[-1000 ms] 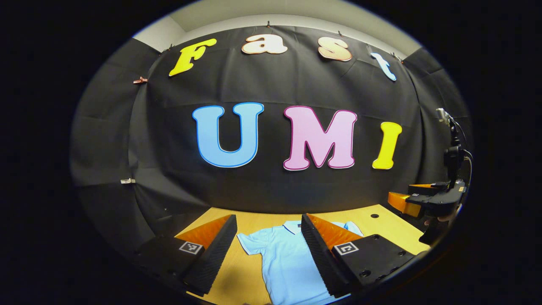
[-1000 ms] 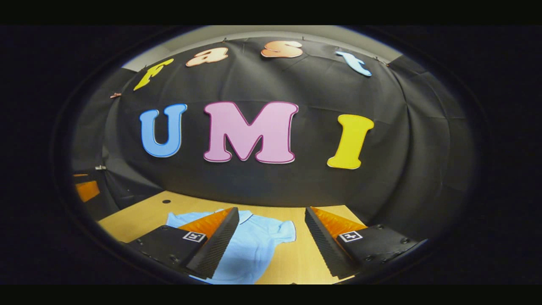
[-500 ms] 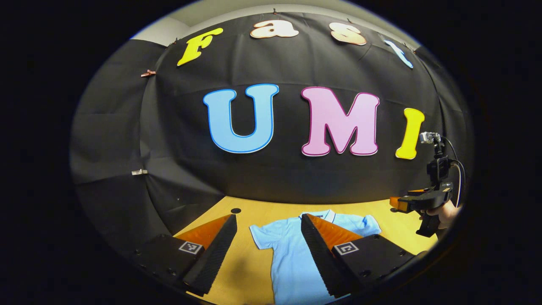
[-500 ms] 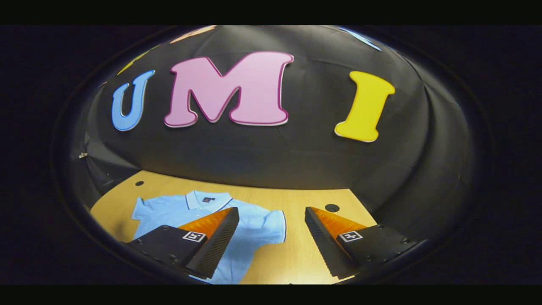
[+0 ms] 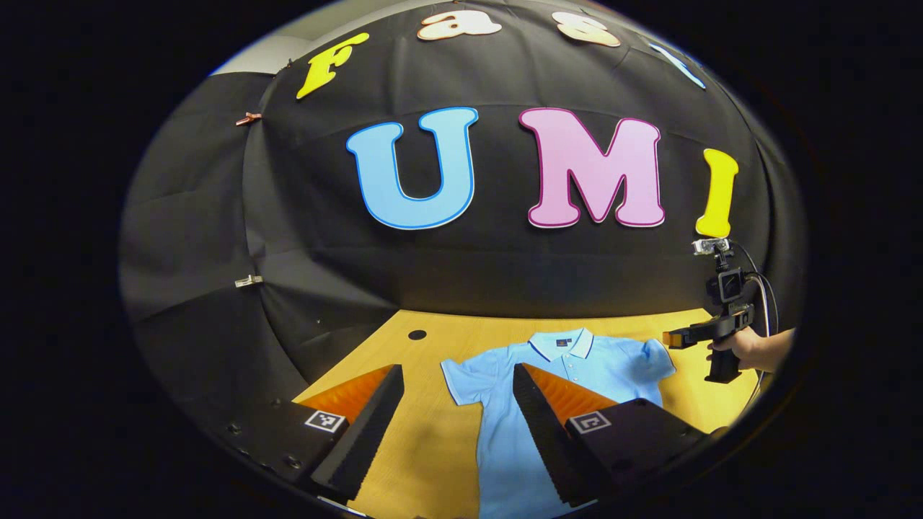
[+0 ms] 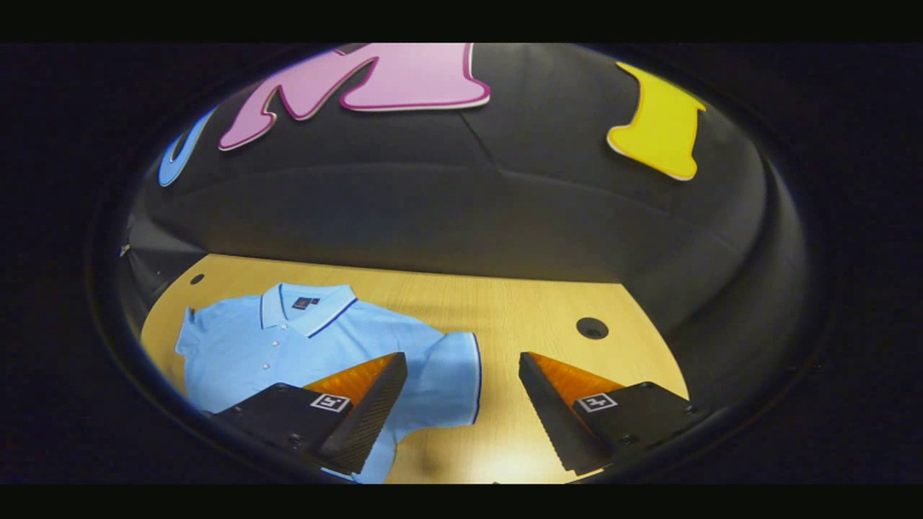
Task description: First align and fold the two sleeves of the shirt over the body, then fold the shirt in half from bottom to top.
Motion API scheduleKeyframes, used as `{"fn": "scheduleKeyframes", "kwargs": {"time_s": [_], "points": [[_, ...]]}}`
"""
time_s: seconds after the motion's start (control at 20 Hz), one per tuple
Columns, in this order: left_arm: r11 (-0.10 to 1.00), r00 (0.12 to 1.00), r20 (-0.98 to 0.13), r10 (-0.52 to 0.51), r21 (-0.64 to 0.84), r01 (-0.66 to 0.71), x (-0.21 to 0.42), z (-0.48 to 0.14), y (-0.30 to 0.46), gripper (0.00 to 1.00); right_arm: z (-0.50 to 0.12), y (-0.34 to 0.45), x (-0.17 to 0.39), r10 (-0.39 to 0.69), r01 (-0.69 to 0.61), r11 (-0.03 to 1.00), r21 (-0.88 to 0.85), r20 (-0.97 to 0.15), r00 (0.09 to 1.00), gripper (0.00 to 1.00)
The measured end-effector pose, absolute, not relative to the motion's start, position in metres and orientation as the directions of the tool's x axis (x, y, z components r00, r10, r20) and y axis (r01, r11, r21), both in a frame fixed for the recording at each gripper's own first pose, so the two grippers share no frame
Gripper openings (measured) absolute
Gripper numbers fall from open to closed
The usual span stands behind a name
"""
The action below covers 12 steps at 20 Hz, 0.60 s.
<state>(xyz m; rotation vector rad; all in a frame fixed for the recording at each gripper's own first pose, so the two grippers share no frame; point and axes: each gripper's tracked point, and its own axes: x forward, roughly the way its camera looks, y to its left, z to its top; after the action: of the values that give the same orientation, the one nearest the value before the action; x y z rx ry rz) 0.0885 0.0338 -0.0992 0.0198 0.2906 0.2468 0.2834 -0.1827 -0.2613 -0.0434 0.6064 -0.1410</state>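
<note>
A: Surface [image 6: 505, 303] of pale wood carries what?
B: A light blue polo shirt [image 6: 288, 346], lying flat and face up, collar at the far side, both sleeves spread out.
A: And the left gripper [image 5: 458, 418]?
B: It hangs above the shirt's left sleeve, fingers wide apart, holding nothing.
A: The right gripper [image 6: 461, 404]?
B: Above the right sleeve's hem, fingers also spread wide and empty. From the left gripper view, a hand [image 5: 750, 349] grips it at the far right.

Left gripper [image 5: 458, 375] and right gripper [image 6: 463, 360] both raised, jaws spread wide, nothing between them; hand [image 5: 750, 351] wrapped round right gripper's grip.
</note>
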Motion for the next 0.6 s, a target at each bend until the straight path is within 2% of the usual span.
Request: {"fn": "scheduleKeyframes", "kwargs": {"time_s": [0.1, 0.3, 0.6], "points": [[0.971, 0.925, -0.295, 0.238, 0.038, -0.237, 0.092, -0.104, 0.029, 0.97, -0.288, -0.196, 0.284, -0.166, 0.133, 0.986, -0.099, -0.615, 0.771, 0.95], [0.972, 0.921, -0.313, 0.231, 0.022, -0.236, 0.1, -0.11, 0.02, 0.97, -0.321, -0.205, 0.285, -0.169, 0.153, 0.985, -0.084, -0.673, 0.72, 0.97], [0.977, 0.922, -0.327, 0.207, 0.022, -0.211, 0.105, -0.114, 0.0, 0.97, -0.342, -0.202, 0.285, -0.135, 0.169, 0.985, -0.022, -0.708, 0.693, 0.95]]}}
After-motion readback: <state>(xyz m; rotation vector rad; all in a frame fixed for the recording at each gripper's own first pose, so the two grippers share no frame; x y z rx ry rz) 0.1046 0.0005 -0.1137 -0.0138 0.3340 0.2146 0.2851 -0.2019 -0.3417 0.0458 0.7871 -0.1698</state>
